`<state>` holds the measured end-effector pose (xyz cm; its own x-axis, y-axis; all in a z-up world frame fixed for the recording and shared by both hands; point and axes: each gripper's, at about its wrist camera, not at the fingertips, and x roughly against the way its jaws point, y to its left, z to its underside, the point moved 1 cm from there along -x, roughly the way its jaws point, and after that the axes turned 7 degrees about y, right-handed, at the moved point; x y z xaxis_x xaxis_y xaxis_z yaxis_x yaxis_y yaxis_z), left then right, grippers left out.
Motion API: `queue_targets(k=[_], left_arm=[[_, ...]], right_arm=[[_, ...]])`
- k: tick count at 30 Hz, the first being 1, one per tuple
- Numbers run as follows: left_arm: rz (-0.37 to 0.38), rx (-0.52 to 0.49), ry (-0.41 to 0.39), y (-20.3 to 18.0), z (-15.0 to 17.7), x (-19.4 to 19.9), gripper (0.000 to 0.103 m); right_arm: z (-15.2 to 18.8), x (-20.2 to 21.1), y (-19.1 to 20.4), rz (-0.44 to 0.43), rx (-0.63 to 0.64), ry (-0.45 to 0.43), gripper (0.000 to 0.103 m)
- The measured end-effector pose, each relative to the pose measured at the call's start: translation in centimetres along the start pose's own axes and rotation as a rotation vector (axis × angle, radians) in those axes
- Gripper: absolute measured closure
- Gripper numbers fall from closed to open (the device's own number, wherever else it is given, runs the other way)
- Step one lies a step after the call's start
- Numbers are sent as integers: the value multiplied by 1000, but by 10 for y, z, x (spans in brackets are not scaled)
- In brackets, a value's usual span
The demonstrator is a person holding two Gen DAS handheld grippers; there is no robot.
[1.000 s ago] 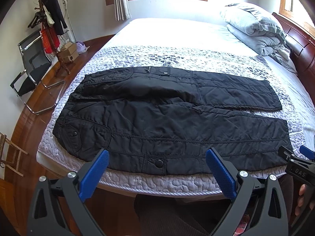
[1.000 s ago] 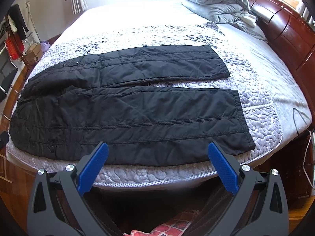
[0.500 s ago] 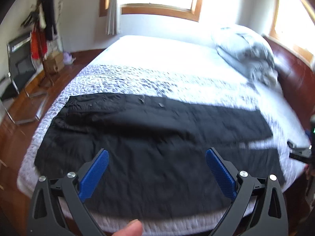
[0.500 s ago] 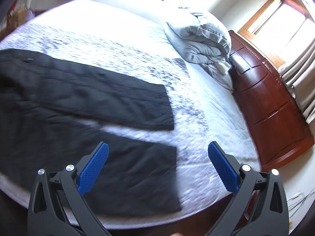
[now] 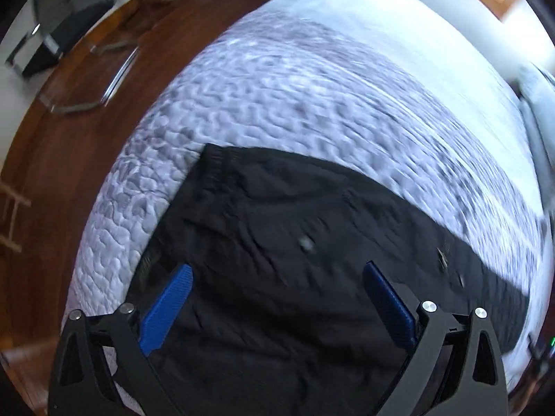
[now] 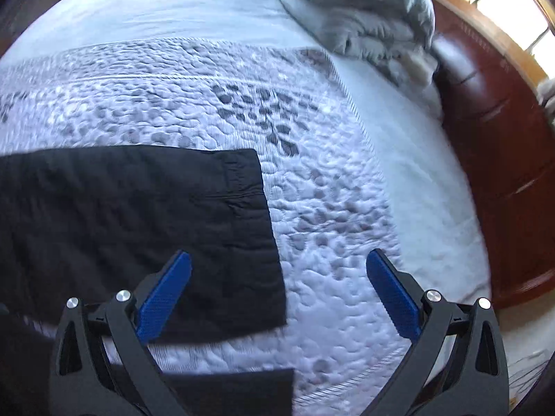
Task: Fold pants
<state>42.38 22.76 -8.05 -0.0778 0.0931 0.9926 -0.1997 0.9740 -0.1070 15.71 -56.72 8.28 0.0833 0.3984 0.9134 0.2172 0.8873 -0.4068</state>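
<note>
I've swung both tools in over the black quilted pants (image 5: 295,277): left gripper (image 5: 277,306) at the waistband, right gripper (image 6: 279,296) at the far hem, both spread wide, nothing pinched yet.

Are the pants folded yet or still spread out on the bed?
Spread out. The pants lie flat on the bed, two leg ends apart with quilt between them; both grippers are open, holding nothing.

A: What's the room like?
B: A bed (image 6: 347,228) with a white quilted cover, a grey duvet (image 6: 367,17) bundled by the dark wooden headboard (image 6: 503,173).
A: And the floor?
B: Reddish wood floor (image 5: 86,131); a black chair (image 5: 59,31) on a chrome frame.
</note>
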Motion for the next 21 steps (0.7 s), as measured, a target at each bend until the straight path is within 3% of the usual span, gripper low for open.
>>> queue_targets(k=[4, 7, 11, 14, 18, 21], left_arm=[[-53, 81, 85, 33, -34, -45, 4], [-23, 133, 119, 49, -46, -69, 4], [18, 141, 124, 54, -54, -85, 4], [-6, 124, 158, 53, -58, -96, 4], [-61, 80, 178, 43, -58, -101, 15], [-85, 66, 157, 39, -54, -97, 30]], right_arm=[[-12, -32, -8, -78, -53, 61, 2], [-17, -43, -10, -95, -74, 73, 2], [-20, -51, -9, -90, -66, 69, 2], [-21, -56, -5, -90, -52, 75, 2], [-22, -61, 4, -83, -32, 76, 2], [-24, -63, 8, -92, -35, 79, 2]])
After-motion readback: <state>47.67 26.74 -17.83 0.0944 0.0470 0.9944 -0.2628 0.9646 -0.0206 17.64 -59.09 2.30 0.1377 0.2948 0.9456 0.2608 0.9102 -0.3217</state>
